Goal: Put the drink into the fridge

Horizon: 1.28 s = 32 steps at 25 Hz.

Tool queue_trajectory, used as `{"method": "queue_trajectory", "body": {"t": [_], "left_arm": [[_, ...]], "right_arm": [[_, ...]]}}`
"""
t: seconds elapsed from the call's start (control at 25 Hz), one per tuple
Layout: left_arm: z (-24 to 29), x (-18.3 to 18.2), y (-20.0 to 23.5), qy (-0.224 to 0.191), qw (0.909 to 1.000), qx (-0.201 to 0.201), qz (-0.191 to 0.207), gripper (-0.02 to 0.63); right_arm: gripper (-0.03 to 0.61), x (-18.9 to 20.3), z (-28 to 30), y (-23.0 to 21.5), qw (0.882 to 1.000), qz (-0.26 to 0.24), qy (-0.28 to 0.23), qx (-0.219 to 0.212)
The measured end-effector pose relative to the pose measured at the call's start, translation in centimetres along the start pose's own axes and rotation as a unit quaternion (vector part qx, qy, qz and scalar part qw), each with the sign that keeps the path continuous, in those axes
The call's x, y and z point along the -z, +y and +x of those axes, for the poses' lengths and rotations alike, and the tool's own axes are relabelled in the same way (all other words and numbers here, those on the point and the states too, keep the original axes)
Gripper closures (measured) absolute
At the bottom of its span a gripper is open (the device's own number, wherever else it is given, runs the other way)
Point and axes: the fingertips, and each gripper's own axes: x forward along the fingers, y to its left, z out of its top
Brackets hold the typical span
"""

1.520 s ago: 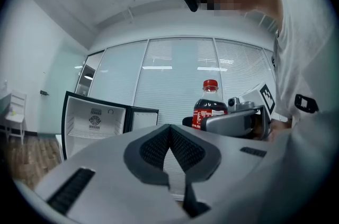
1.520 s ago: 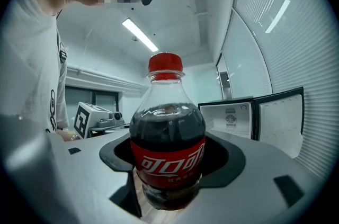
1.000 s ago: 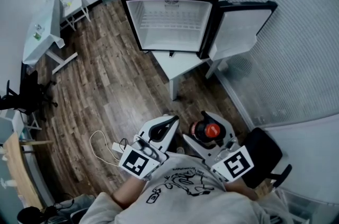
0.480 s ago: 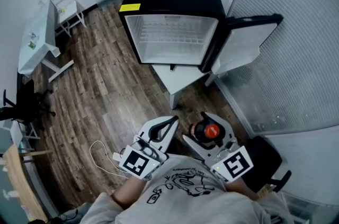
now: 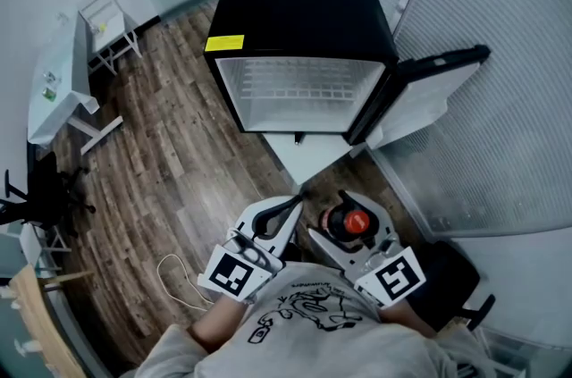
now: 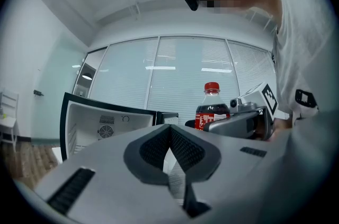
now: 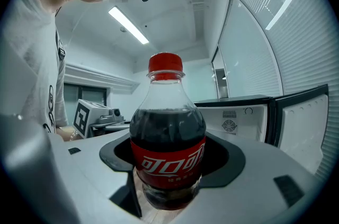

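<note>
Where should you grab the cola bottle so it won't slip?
Grip the cola bottle round its wide labelled middle, coming in level from the side. It stands upright, and its round body fits the curved pads, which is how the right tongs hold it now. The neck and red cap are narrower.

This is looking like an office. Glass partition walls with slatted blinds are running along the right and far sides. A white desk and a black swivel chair are standing at the left on wood-plank flooring. A strip light is glowing on the white ceiling.
</note>
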Motion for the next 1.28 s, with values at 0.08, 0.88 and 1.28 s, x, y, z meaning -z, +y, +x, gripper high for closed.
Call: {"method": "queue_trajectory", "body": {"t": [0.08, 0.88, 1.28], "left_arm": [[0.4, -0.1, 1.3, 0.002, 1.0000, 0.002, 0.000, 0.611], [3.1, 0.0, 10.2, 0.011, 0.9999, 0.007, 0.001, 0.611], [5.7, 0.4, 11.2, 0.016, 0.9999, -0.004, -0.003, 0.611]], "right_arm": [[0.253, -0.1, 1.2, -0.6, 1.000, 0.001, 0.001, 0.002], [0.253, -0.4, 9.8, -4.5, 1.000, 0.001, 0.003, 0.005], [0.253, -0.4, 9.9, -7.6, 1.000, 0.003, 0.013, 0.007]]}}
